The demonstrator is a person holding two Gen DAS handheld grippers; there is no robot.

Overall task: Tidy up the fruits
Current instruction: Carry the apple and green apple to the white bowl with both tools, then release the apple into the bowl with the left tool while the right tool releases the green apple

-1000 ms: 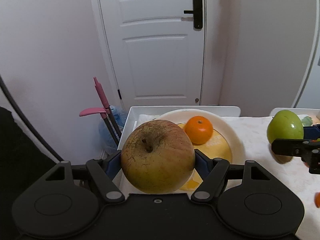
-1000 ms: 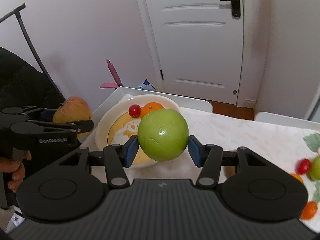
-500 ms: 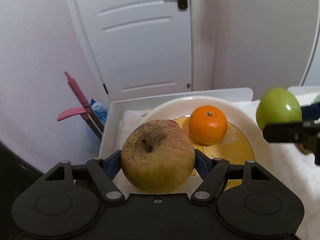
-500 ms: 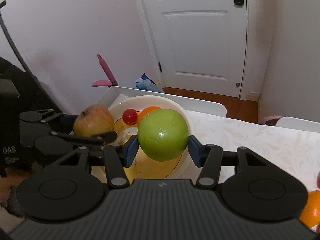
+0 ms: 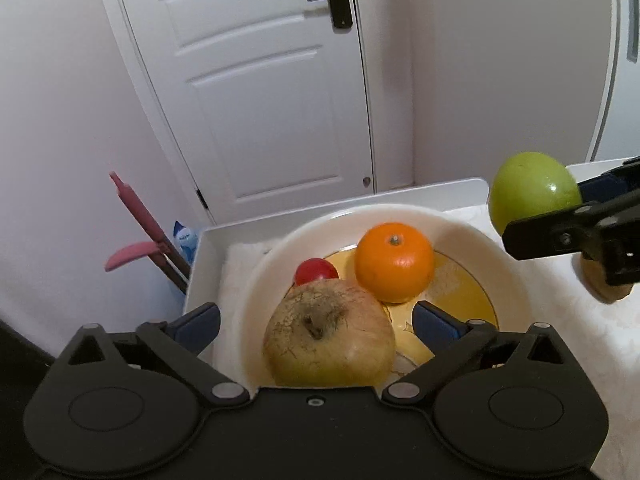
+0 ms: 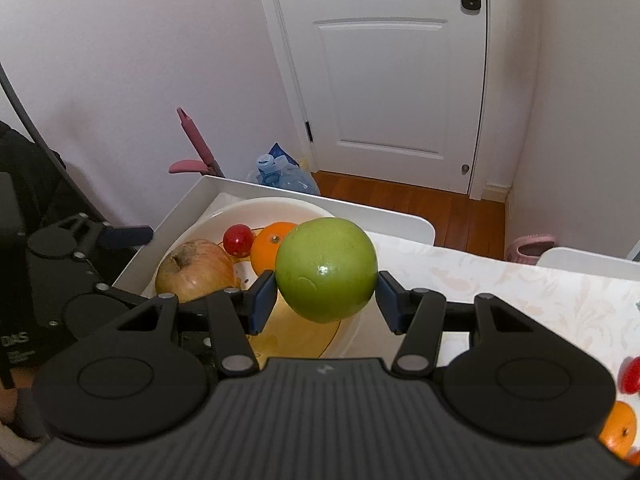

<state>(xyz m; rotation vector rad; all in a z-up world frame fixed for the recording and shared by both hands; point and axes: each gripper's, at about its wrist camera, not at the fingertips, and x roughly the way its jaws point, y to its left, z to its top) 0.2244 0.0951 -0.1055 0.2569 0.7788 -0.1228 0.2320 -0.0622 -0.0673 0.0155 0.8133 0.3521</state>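
Above the near rim of the bowl, the right gripper clamps the green apple, while the left gripper, its jaws just opened wide, stands clear of the russet apple lying inside.

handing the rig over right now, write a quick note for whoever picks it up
Left tongs: have just been opening; russet apple sits in the bowl between the pads, untouched.
Right tongs: shut on the green apple, held above the bowl's near rim.
In the bowl: russet apple, orange, small red fruit.
Left to do: pull the left tongs back, set the green apple in, then fetch the fruit at the right edge of the table.
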